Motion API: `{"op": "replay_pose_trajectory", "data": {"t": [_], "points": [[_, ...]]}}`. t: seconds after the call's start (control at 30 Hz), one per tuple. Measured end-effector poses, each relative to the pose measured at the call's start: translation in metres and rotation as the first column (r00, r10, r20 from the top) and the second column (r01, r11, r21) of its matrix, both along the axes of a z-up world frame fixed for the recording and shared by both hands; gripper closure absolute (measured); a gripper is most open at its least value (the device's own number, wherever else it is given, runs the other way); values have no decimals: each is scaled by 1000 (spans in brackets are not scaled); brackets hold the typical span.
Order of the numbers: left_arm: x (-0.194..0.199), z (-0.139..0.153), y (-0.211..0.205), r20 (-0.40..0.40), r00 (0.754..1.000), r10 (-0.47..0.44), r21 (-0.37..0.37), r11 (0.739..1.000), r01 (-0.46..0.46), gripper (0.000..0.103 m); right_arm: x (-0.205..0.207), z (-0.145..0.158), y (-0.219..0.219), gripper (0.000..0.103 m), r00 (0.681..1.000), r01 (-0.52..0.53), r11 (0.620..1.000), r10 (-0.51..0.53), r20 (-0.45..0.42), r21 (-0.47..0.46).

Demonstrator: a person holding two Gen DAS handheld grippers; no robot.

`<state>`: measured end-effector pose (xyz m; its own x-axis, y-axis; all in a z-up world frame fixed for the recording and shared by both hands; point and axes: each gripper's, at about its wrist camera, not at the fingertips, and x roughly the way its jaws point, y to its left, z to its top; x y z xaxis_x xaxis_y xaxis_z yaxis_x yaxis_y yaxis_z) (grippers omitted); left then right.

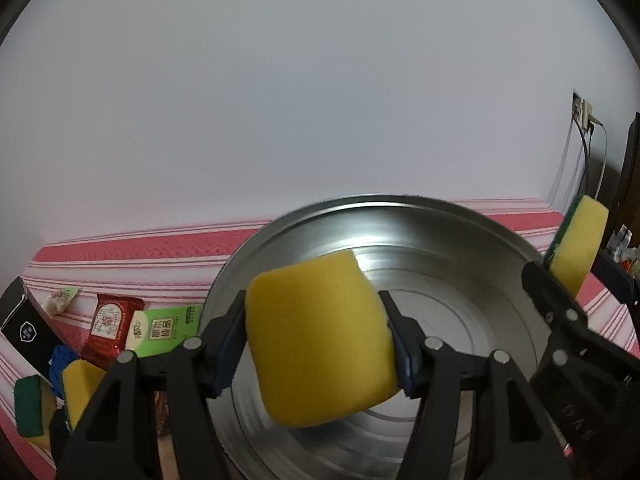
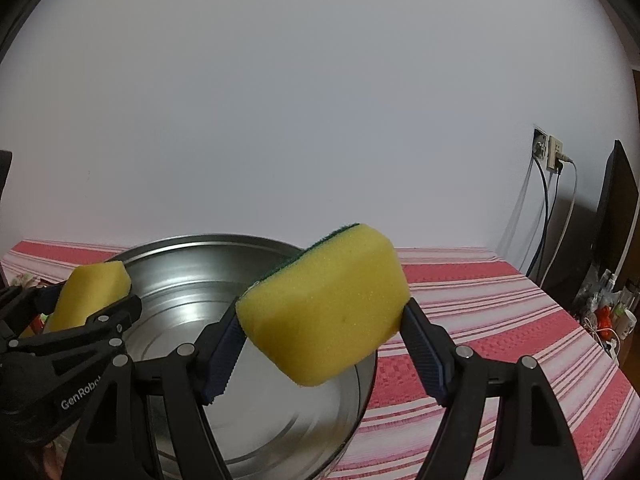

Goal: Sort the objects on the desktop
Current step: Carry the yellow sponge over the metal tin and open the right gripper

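Here we have a sponge in each tool, both above one steel basin. Nearest to us, the left tool [image 1: 316,338] grips a yellow sponge [image 1: 320,336] by its two ends, its blue pads [image 1: 402,350] pressed against the foam, and the sponge hangs over the middle of the basin [image 1: 460,320]. In our right wrist view the right tool [image 2: 322,332] clamps a second sponge [image 2: 324,300], yellow with a green scouring layer on its upper back face; it is tilted and sits above the basin's right rim. The two tools stand side by side, near each other but apart.

The basin rests on a tabletop [image 2: 500,320] covered in red-and-white striped cloth. To the left of the basin lies a cluster of things: two more yellow-and-green sponges [image 1: 30,406], a red packet [image 1: 110,326], a green-and-white packet [image 1: 166,328] and a black box [image 1: 28,334]. Farther back is a plain white wall, with a socket [image 2: 548,150] and hanging cables at the right.
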<state>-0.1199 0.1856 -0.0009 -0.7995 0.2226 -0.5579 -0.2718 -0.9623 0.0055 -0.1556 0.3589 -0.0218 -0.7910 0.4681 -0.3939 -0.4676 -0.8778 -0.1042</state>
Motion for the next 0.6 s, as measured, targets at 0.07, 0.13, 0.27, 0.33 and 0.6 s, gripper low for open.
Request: {"op": "replay_pose_trajectory", "data": {"t": [0.07,0.13,0.27,0.33,0.6], "points": [[2,1,-2,-9,1000,-11,13,1000,11,30,0,-2,-1,23,1000,-9,1000,9,1,-22],[1,-1,-3,-24,999,22,-18,1000,-23,16,0,-2,2,21,1000,-5,999,5,2,-39],[6,0,-4,-72,996,55,-43,997,-58,1,11,-1,8,13,999,17,996,-21,-48,-88],[5,0,-2,-77,996,37,-49,998,-41,1,19,0,11,10,996,19,993,-29,-89,-116],[17,-4,5,-100,995,1,-69,998,-8,1,19,3,15,8,993,30,991,-44,-110,-128]]}}
